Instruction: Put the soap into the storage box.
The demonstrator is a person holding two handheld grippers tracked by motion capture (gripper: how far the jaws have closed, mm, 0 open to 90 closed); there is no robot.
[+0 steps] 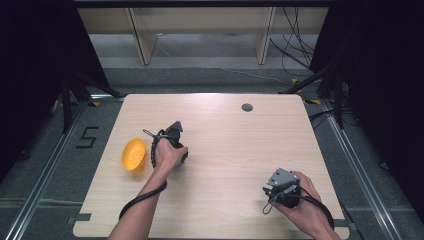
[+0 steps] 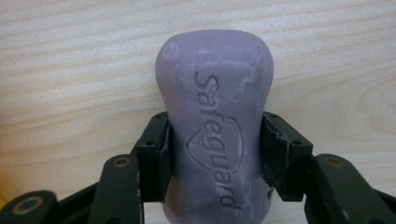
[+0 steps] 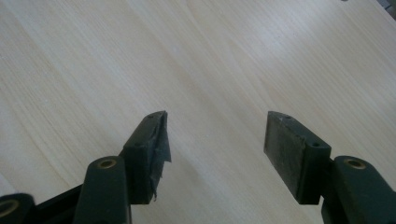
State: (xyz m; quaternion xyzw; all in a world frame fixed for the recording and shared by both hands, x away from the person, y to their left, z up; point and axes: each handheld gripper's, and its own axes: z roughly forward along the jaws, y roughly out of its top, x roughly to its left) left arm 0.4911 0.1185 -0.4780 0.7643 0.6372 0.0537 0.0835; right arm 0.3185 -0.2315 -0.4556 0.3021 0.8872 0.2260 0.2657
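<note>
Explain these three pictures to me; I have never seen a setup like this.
A person sits at a wooden table with a hand-held two-jaw gripper in each hand. The high view looks down from above. Each of the other two comes from a camera riding on one gripper. The left gripper is shut on a purple soap bar stamped "Safeguard". The right gripper is open, with bare tabletop between its jaws. A yellow perforated dish, perhaps a soap holder, lies beside the left hand.
</note>
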